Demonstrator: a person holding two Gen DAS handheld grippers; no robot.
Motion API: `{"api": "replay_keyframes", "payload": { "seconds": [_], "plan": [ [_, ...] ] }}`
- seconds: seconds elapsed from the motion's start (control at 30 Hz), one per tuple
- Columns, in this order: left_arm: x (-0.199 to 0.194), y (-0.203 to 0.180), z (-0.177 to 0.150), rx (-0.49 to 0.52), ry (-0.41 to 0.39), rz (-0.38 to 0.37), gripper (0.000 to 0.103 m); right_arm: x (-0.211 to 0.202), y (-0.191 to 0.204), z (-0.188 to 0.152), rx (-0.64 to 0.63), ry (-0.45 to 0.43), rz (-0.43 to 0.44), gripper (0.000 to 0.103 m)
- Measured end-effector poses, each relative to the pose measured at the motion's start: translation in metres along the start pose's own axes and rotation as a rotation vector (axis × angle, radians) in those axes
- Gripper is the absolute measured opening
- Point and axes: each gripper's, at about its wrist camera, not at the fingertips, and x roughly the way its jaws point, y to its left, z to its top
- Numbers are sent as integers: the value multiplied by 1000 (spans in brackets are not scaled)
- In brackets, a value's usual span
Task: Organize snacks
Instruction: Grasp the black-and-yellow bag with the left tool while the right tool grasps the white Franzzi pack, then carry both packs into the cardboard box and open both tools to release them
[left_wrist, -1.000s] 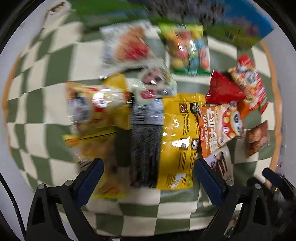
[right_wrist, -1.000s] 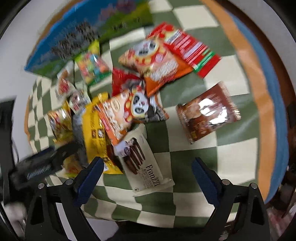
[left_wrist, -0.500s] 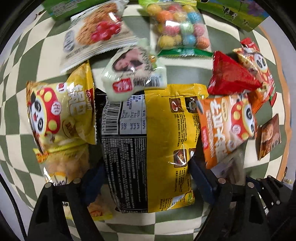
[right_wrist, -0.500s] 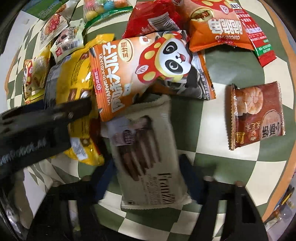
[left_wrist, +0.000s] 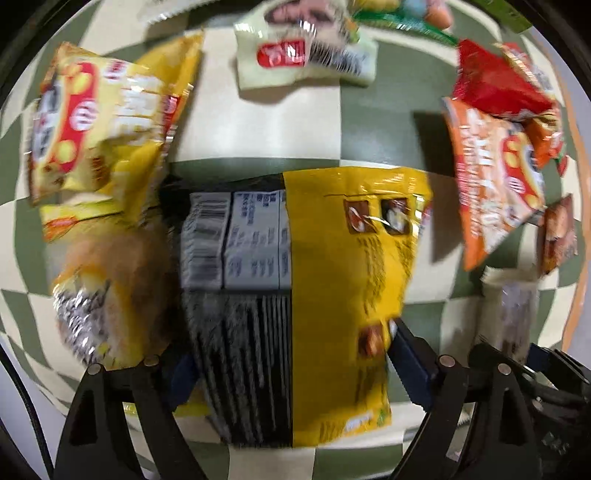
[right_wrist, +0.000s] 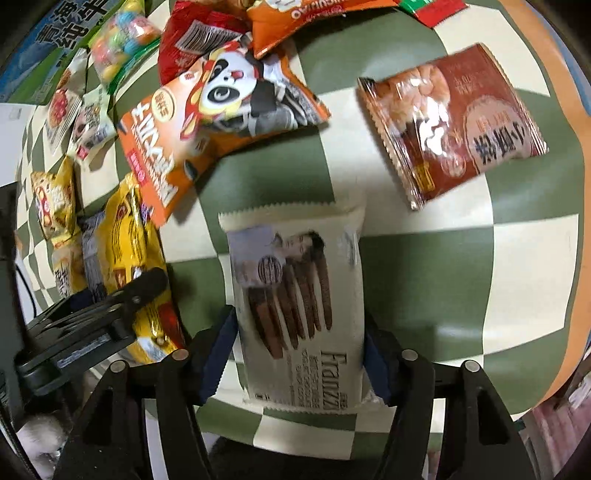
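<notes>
Cream Franzzi wafer pack (right_wrist: 299, 306) lies lengthwise between the right claw (right_wrist: 300, 363) pads, both blue pads pressed to its sides; bare checkered tabletop (right_wrist: 461, 280) open to its right, orange panda bag (right_wrist: 207, 122) close above-left. Yellow-black bag (left_wrist: 295, 295), back side up, is pinched in the left claw (left_wrist: 291, 363). Yellow panda bag (left_wrist: 99, 122) crowds its left edge; open cloth above it.

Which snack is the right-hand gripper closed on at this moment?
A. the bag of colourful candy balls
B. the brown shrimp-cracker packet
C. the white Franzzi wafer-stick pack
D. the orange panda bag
C: in the right wrist view the right gripper has a blue finger pad pressed against each side of the white Franzzi pack.
</notes>
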Motion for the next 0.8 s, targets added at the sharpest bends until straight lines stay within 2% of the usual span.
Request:
{"api": "replay_keyframes", "payload": {
  "seconds": [0.13, 0.2, 0.27, 0.3, 0.43, 0.8],
  "plan": [
    [7, 6, -3, -2, -37, 21, 86, 3, 1, 5, 3, -1, -31, 67],
    [1, 12, -22, -6, -61, 16, 86, 8, 9, 5, 4, -11, -49, 63],
    [-4, 13, -36, -17, -69, 14, 85, 1, 29, -9, 0, -27, -70, 62],
    [-11, 24, -44, -19, -73, 12, 85, 0, 29, -10, 3, -37, -73, 61],
    [-22, 28, -66, -6, -99, 19, 85, -5, 38, -22, 20, -68, -88, 59],
    [-84, 38, -103, 67, -242, -22, 85, -53, 60, -63, 65, -160, -24, 57]
  ]
}}
